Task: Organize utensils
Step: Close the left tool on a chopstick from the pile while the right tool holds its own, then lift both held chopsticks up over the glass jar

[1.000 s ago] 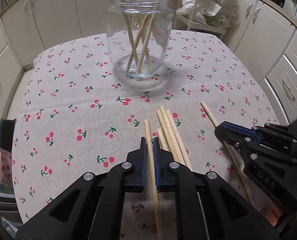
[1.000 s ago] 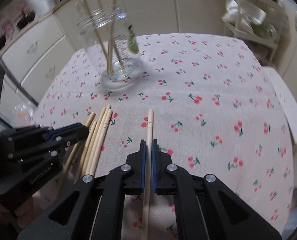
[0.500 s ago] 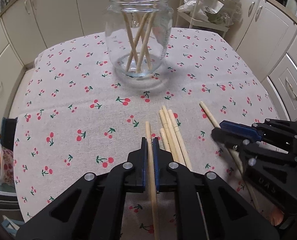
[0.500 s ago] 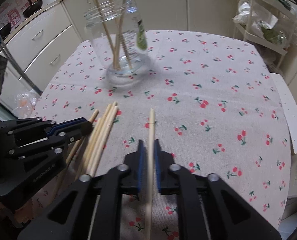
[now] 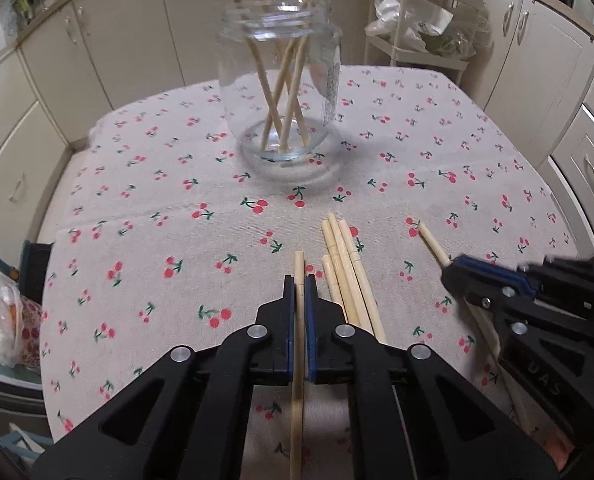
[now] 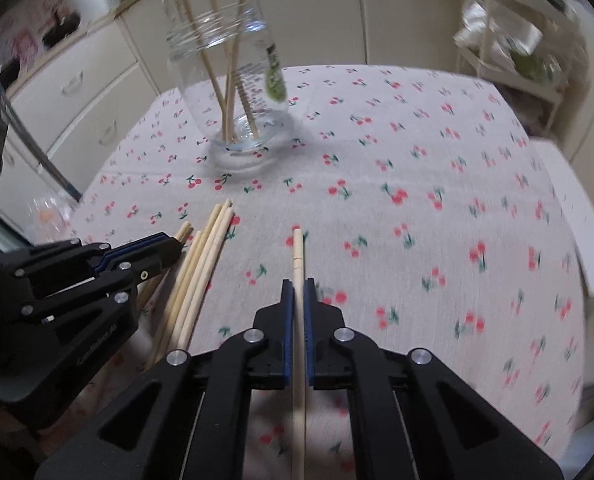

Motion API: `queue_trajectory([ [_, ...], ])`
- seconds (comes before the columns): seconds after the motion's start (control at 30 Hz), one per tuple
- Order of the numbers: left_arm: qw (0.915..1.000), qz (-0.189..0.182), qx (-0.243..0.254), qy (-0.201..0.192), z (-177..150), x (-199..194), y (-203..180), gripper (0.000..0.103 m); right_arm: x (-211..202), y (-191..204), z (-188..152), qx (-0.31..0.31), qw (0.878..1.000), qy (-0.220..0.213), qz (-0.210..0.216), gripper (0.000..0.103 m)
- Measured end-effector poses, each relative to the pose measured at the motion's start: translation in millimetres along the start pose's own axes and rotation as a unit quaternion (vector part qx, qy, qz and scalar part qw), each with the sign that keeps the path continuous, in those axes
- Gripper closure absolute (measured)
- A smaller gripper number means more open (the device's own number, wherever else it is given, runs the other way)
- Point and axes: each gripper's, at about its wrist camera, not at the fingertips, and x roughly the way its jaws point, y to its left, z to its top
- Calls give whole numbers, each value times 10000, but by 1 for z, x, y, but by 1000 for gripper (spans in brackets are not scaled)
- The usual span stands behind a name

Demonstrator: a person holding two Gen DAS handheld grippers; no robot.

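A: How do the two grippers stand?

B: The left gripper (image 5: 300,280) is clamped tight on one chopstick (image 5: 298,344), which runs between its pads with the tip poking out past them. The right gripper (image 6: 298,284) is pinched on another chopstick (image 6: 298,320) in the same way, its jaws closing the last bit onto the stick.

A: And the rest of the chopsticks?

B: A loose bundle (image 5: 347,264) lies on the cherry-print tablecloth (image 5: 137,240) near the table's near edge, between the two grippers and just beside the left one. The glass jar (image 5: 281,80) stands upright toward the table's far edge, well apart from both grippers, with several chopsticks (image 5: 285,76) leaning crossed inside it.

A: Anything beyond the table?

B: Cream cabinets (image 5: 109,40) along the walls, and a wire rack (image 5: 417,32) with bags past the far right corner.
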Motion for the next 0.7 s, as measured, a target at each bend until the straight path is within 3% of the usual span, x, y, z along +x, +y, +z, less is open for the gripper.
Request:
queue_trajectory([
  [0.23, 9983, 86, 3, -578, -13, -38, -6, 98, -17, -13, -25, 823, 9934, -332, 728, 97],
  [0.7, 9939, -51, -214, -1081, -21, -76, 4, 98, -41, -11, -31, 1105, 9843, -829, 1101, 97],
])
